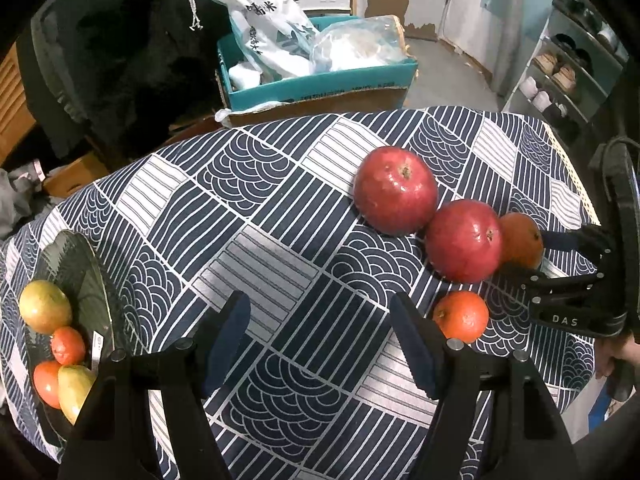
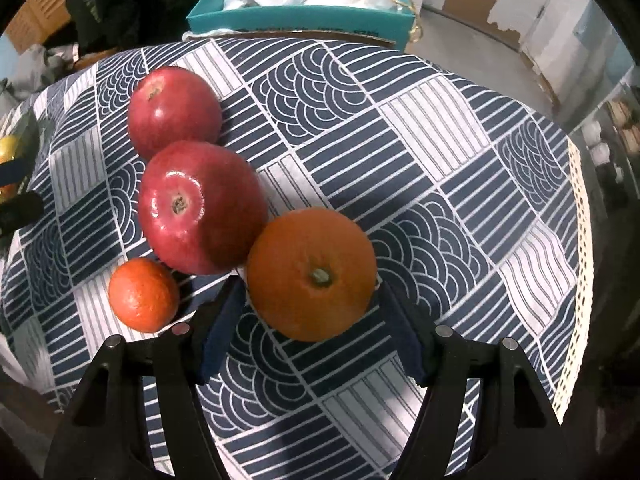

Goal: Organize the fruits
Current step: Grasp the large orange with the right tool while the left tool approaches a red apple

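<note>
On a table (image 1: 280, 216) draped in a navy-and-white patterned cloth, we hold our right tongs (image 2: 310, 320) wide open around a large orange (image 2: 312, 274), one blue-padded finger at each side of the fruit. From the right wrist view we cannot tell whether the pads touch its skin. In the left wrist view the same right tongs (image 1: 536, 254) reach in from the right edge, their fingers bracketing the large orange (image 1: 520, 240).

Just beside the large orange, and touching it, sits the near red apple (image 2: 200, 208), and behind that, touching it in turn, the far red apple (image 2: 174, 112). A small mandarin (image 2: 144, 294) lies on the cloth in front of the near red apple, close to the left finger of our right tongs.

Our left tongs (image 1: 320, 344) hang open and empty above the middle of the cloth, well apart from the row of fruit; the small mandarin (image 1: 462, 316) lies just right of their right finger.

At the left end of the table stands a dark glass plate (image 1: 84, 276) already carrying four pieces: a green-red apple (image 1: 45, 306), a little mandarin (image 1: 68, 345), a second orange-red fruit (image 1: 46, 382) and a yellow pear (image 1: 74, 390).

Beyond the table we see a teal cardboard box (image 1: 320, 84) stuffed with white plastic bags (image 1: 268, 20), and a shoe rack (image 1: 568, 60) at the far right.
</note>
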The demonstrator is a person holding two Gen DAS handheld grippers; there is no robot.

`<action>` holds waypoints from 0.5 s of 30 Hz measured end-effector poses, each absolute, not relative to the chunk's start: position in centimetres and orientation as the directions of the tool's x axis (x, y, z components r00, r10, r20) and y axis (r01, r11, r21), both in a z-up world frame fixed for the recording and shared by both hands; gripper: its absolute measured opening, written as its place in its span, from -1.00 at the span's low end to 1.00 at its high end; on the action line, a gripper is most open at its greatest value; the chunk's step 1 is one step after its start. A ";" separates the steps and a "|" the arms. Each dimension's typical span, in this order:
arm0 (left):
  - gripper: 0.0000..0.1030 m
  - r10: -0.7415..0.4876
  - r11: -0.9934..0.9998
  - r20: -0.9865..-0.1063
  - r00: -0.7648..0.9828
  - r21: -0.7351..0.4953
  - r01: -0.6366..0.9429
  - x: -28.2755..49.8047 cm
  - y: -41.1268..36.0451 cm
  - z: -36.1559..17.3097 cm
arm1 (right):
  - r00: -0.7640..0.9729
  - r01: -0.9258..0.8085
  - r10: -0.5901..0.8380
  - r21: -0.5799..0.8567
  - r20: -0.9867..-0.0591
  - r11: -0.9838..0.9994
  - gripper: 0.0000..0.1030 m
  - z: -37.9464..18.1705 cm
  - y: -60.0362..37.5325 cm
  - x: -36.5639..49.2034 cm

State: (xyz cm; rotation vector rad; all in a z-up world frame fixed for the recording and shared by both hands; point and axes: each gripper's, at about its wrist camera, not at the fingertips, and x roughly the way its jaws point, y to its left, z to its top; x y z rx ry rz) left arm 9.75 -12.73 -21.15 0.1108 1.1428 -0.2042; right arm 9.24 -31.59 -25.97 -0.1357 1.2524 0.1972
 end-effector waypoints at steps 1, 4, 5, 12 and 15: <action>0.43 -0.107 0.976 -0.911 0.398 -0.019 0.218 9.8 -12.7 -21.2 | 0.298 -0.228 0.074 0.004 -0.952 0.974 0.39 -26.1 -31.5 9.3; 0.43 -0.110 0.976 -0.913 0.392 -0.024 0.218 10.0 -12.8 -21.5 | 0.295 -0.239 0.067 -0.006 -0.953 0.971 0.37 -26.6 -31.2 9.7; 0.43 -0.113 0.976 -0.914 0.390 -0.028 0.218 10.0 -12.9 -21.6 | 0.296 -0.242 0.062 -0.012 -0.953 0.970 0.35 -26.7 -31.1 9.7; 0.43 -0.143 0.975 -0.917 0.372 -0.066 0.211 10.9 -13.3 -21.8 | 0.303 -0.225 0.065 -0.005 -0.951 0.974 0.23 -26.7 -31.5 9.8; 0.44 -0.160 0.975 -0.914 0.372 -0.088 0.203 11.5 -13.5 -21.4 | 0.310 -0.194 0.060 -0.002 -0.949 0.981 0.22 -26.2 -32.0 9.9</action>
